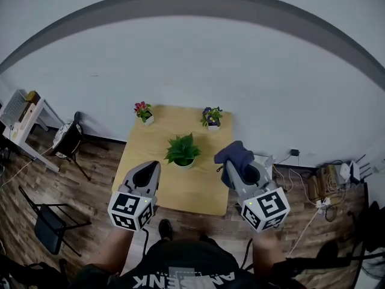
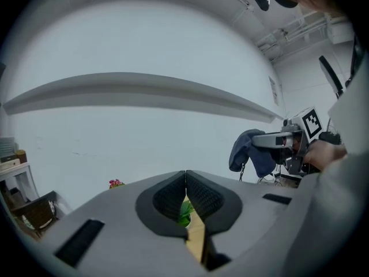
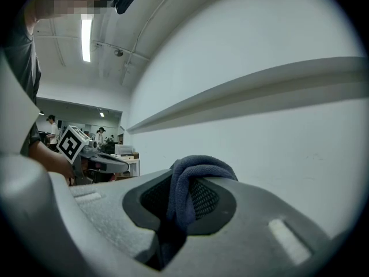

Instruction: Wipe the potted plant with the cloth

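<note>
Three plants stand on the light wooden table [image 1: 150, 140]. The potted plant [image 1: 182, 150] to be wiped is the middle one. It has a rosette of broad green leaves in a small white pot, stands upright, and sits near the table's centre. A pot with pink flowers [image 1: 143, 111] sits at the far left corner and a pot with purple flowers [image 1: 211, 117] at the far right corner, both well apart from it.

Cloth [image 1: 236, 154]: dark blue, bunched into soft folds. It is over the table's right side, just right of the potted plant, and appears clear of the leaves.

Right hand-held gripper [image 1: 233, 168]: jaws clamped on the cloth. A loop of fabric bulges above the pads and a tail hangs below them.

Left hand-held gripper [image 1: 151, 166]: jaws fully together, pads meeting, empty. It is over the table's near left part, near the potted plant but apart from it. In the left gripper view, a sliver of green leaf and table top shows through the slit under the pads.
</note>
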Demonstrator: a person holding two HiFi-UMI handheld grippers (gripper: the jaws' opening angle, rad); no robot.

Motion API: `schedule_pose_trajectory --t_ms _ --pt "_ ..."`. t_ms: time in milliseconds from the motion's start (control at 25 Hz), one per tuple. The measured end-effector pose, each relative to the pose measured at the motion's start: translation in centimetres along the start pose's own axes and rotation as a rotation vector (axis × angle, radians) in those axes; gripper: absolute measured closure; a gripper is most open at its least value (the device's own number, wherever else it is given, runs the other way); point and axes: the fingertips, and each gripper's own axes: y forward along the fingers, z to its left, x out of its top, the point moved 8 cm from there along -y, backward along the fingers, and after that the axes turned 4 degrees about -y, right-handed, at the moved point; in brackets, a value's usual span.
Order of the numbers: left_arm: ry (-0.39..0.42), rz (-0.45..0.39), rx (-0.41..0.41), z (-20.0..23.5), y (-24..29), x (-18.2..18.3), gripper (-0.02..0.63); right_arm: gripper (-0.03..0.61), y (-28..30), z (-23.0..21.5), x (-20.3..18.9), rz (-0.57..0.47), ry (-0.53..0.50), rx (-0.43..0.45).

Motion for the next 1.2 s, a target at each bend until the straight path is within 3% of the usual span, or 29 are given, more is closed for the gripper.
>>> schedule_pose_trajectory --t_ms 320,800,1040,1200 --pt "0.026 -0.005 -0.090 5.7 2.3 0.9 0.611 0.528 4.1 1.0 1.0 0.010 0.004 -0.088" --pt "0.020 0.003 -0.207 8.8 5.5 0.2 0.609 0.528 6.5 2.1 1.2 0.064 -0.002 -0.170" --pt "0.104 0.053 -0.293 9.6 6.7 -0.8 0.601 0.528 6.7 2.9 1.1 0.095 0.002 -0.225" --pt "0.173 0.109 -0.365 9.6 7.9 -2.2 0.538 0.528 6.4 3.3 0.2 0.114 0.033 -0.265"
